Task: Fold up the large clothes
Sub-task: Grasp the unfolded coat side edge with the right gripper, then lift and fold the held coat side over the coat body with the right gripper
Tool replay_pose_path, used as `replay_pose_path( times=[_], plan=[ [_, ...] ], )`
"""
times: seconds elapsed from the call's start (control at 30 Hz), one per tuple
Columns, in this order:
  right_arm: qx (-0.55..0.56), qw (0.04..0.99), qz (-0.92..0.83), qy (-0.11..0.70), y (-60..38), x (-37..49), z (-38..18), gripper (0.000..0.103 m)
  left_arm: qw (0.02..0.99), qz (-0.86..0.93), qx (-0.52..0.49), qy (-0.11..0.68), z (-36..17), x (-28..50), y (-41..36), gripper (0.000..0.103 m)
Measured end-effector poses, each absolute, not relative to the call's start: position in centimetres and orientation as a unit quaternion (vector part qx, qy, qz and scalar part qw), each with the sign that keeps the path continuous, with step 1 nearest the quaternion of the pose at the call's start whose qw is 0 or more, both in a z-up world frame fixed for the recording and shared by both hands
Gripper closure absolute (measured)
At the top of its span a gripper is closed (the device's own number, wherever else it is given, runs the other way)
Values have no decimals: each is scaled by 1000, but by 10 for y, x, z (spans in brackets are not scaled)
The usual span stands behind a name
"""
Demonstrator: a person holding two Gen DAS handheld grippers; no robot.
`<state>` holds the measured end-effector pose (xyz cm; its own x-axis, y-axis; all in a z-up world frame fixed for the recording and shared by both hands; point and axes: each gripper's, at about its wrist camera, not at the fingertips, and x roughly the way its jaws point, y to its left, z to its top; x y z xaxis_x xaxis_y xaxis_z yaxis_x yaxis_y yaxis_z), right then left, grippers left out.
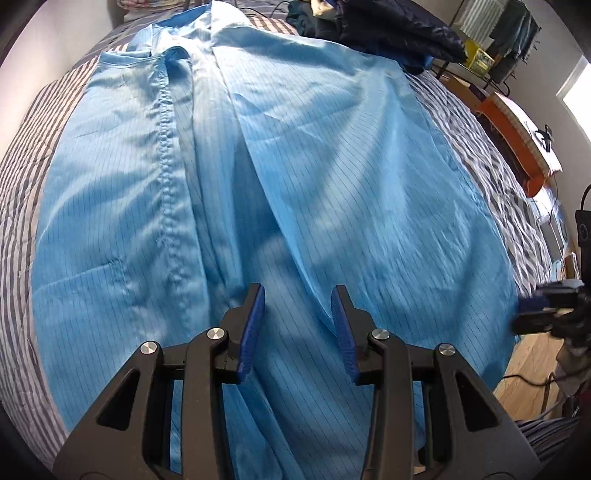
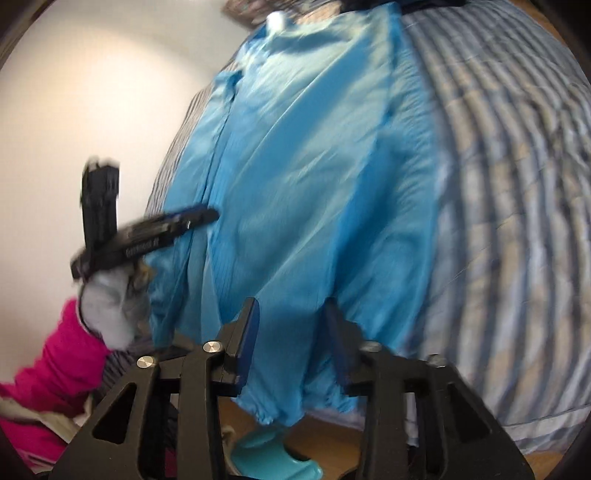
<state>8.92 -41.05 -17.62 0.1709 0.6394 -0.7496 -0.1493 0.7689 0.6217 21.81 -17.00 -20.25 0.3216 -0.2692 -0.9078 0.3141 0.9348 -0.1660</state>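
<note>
A large light-blue striped garment [image 1: 295,177] lies spread over a bed, its zip seam [image 1: 166,177] running lengthwise on the left. My left gripper [image 1: 298,299] is open and empty just above the garment's lower middle. My right gripper [image 2: 290,314] is open, its fingers on either side of the garment's near hem [image 2: 280,402] at the bed edge; it holds nothing that I can see. The garment shows blurred in the right wrist view [image 2: 314,184]. The right gripper also appears at the right edge of the left wrist view [image 1: 543,312], and the left gripper in the right wrist view [image 2: 207,216].
The bed has a grey-and-white striped quilt [image 1: 22,206]. Dark clothes [image 1: 388,29] are piled at the far end. An orange box [image 1: 517,140] and wooden floor [image 1: 532,365] lie to the right. A pink sleeve [image 2: 55,354] and a teal object [image 2: 273,458] are near the floor.
</note>
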Motion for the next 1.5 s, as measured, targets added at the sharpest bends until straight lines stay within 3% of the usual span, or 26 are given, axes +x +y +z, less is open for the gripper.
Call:
replay_pose_path(
  times=[0.1, 0.17, 0.33, 0.57, 0.77, 0.83, 0.97, 1.0, 1.17, 1.5],
  plan=[
    [161, 760, 264, 572, -388, 88, -157, 102, 812, -186, 27, 552, -201, 212, -173, 67],
    [148, 776, 263, 554, -384, 86, -137, 103, 811, -186, 34, 553, -202, 210, -174, 78],
    [152, 811, 246, 509, -397, 85, -86, 103, 812, -195, 35, 549, -200, 199, -172, 78],
    [199, 772, 174, 578, -424, 110, -159, 101, 809, -212, -20, 547, -190, 187, -159, 78],
    [217, 768, 189, 572, -432, 102, -171, 100, 793, -251, -78, 549, -181, 175, -165, 78],
    [221, 763, 195, 574, -431, 101, -175, 94, 790, -266, -78, 547, -177, 175, -182, 78],
    [205, 765, 204, 576, -424, 103, -182, 94, 785, -299, -57, 540, -171, 177, -220, 78],
    [196, 767, 202, 577, -420, 104, -183, 99, 777, -312, -48, 544, -171, 179, -232, 78],
    [158, 780, 186, 577, -409, 105, -184, 101, 732, -337, -10, 592, -190, 189, -262, 78],
    [184, 793, 184, 551, -428, 102, -178, 103, 685, -344, 92, 635, -209, 122, -211, 78]
  ],
)
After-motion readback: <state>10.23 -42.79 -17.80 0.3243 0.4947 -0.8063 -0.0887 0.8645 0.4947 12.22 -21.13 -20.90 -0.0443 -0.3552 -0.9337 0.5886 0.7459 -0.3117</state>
